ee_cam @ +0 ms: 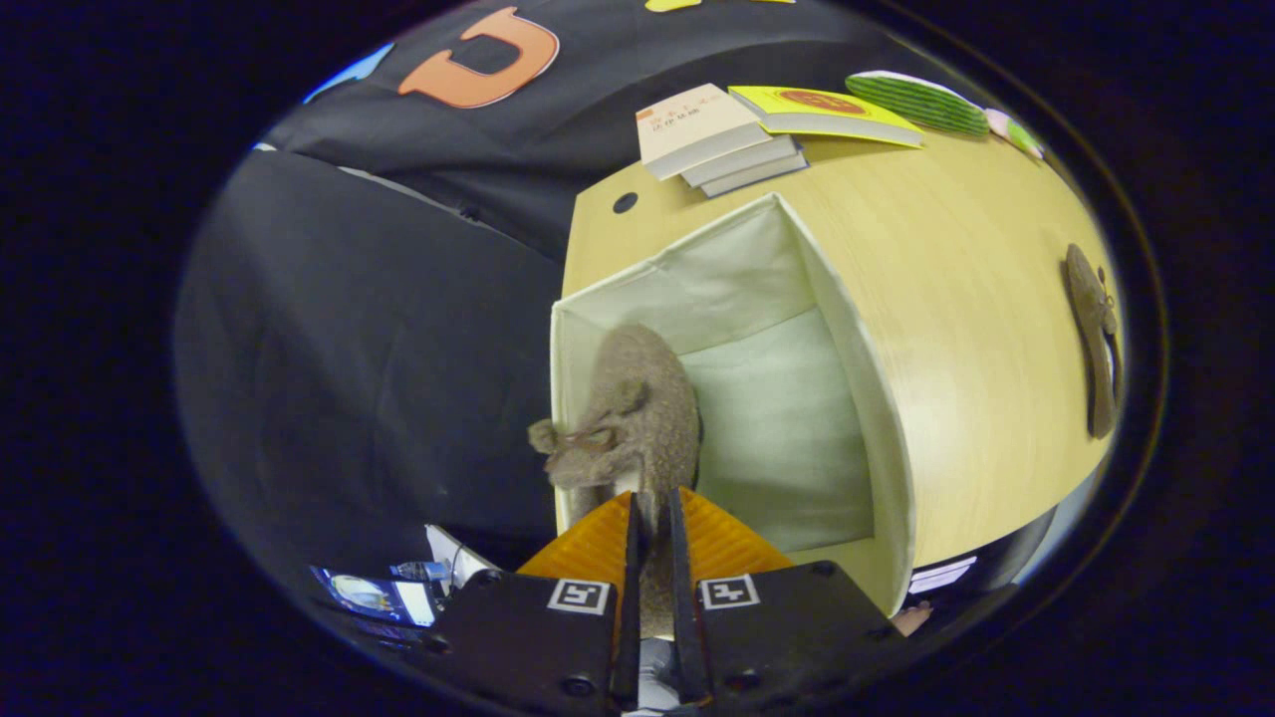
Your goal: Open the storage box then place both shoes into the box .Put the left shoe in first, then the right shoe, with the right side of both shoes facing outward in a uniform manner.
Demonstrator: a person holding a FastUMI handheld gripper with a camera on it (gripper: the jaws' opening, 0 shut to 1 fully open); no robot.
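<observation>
A fuzzy grey-brown shoe (633, 418) with a small bow on its side hangs over the open white fabric storage box (787, 438), against the box's left wall. My gripper (652, 518) is shut on the shoe's near end, both fingers pressing its edge. The box's lid is off and its pale lining shows; the right part of its inside is bare. The second matching shoe (1094, 339) lies flat on the wooden table (976, 299), well to the right of the box.
A stack of books (717, 139) and a yellow book (827, 113) lie at the table's far edge, with a green striped object (916, 102) beside them. Black cloth hangs to the left of the table. A small dark hole (625, 202) marks the table's far left corner.
</observation>
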